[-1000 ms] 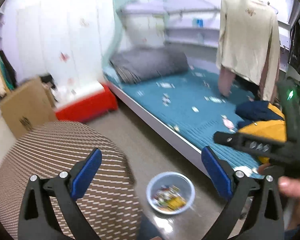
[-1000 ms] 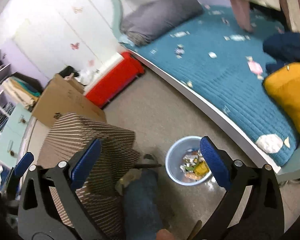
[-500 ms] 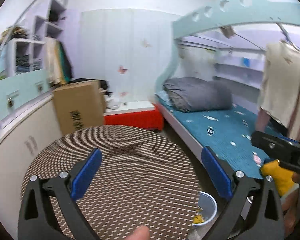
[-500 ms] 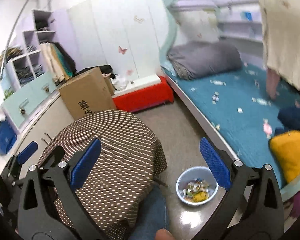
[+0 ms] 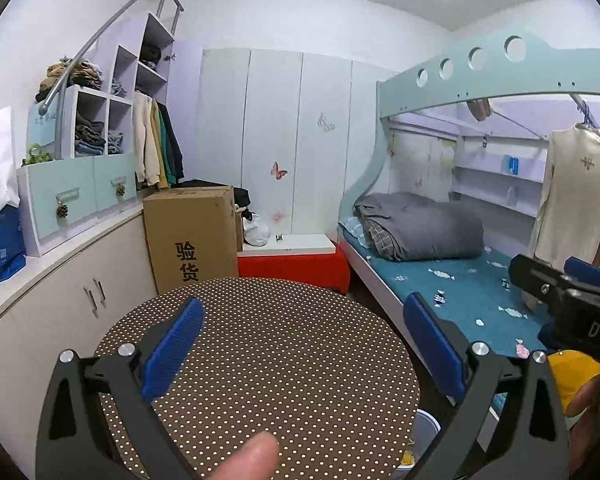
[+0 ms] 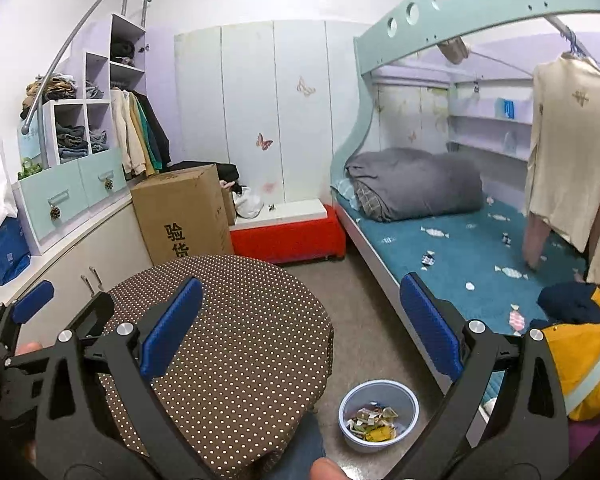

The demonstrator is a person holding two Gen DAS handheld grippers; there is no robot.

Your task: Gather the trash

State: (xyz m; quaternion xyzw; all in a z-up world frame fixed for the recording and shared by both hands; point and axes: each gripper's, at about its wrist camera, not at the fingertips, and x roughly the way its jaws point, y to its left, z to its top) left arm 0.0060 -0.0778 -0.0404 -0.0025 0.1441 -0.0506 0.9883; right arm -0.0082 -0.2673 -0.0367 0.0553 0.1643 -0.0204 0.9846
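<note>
Both grippers are just hanging in the air with nothing in them right now: the left gripper has its jaws spread wide over the round polka-dot surface, and the right gripper is spread the same way, looking across that surface toward the bed. My guess on why they're held up and level like this is that it's a look-around pose, scanning the room for what's left to grab instead of reaching for anything. The trash itself is in two places: a pile of wrappers already sits in the small blue bin on the floor between the surface and the bed frame, and a bunch of candy wrappers are scattered over the teal mattress, well apart from both grippers. So I'd call the job partly done, with the bed as the next stop. The right wrist view is the useful one here, since it shows the whole bin and what's inside it; in the left wrist view the bin is mostly hidden behind the surface edge and the gripper arm, only a sliver of rim showing. The left view does catch the right gripper's body off to the side, with the yellow jacket behind it.
</note>
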